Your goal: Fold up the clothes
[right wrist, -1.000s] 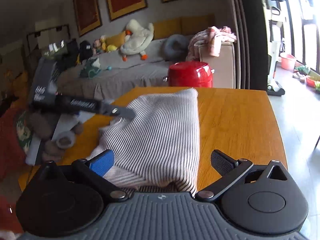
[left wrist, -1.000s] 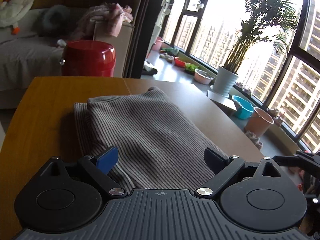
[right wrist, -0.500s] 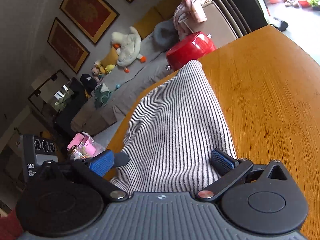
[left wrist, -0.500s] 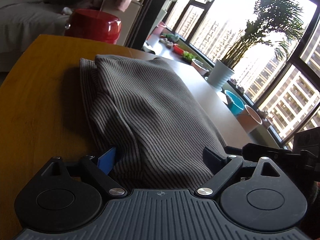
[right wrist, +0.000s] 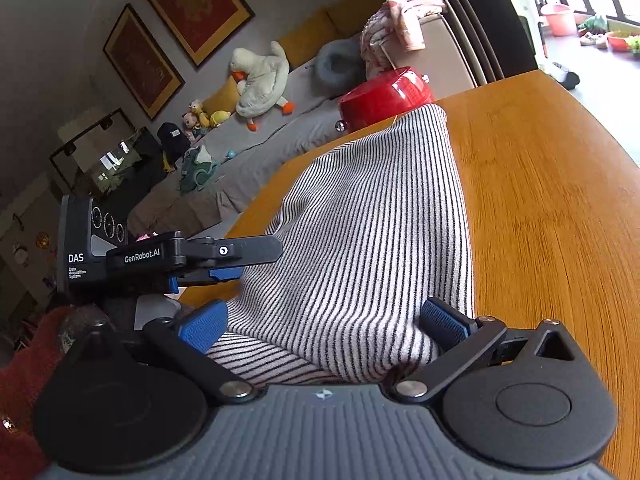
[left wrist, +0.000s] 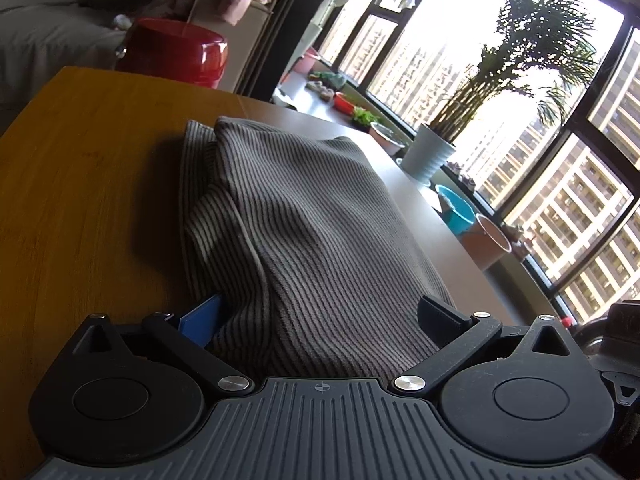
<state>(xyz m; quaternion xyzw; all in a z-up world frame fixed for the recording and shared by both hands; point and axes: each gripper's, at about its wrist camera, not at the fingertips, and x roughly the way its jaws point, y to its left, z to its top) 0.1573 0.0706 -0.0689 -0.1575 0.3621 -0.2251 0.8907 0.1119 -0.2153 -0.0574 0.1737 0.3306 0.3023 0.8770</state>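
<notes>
A grey-and-white striped garment lies folded on the wooden table. Its near edge runs between the spread fingers of my left gripper, which is open around the cloth. In the right wrist view the same garment fills the space between the blue pads of my right gripper, also open around its near edge. The left gripper shows from the side at the garment's left edge, its jaws on either side of the cloth. Whether either pad presses the fabric is hidden.
A red pot stands beyond the table's far edge, also seen in the right wrist view. A sofa with a plush goose is behind. A potted plant and bowls line the window ledge to the right.
Both grippers have lowered and tilted slightly around the garment's near edge; the cloth has bunched up higher between the fingers. The left gripper now sits closer to the right one.
</notes>
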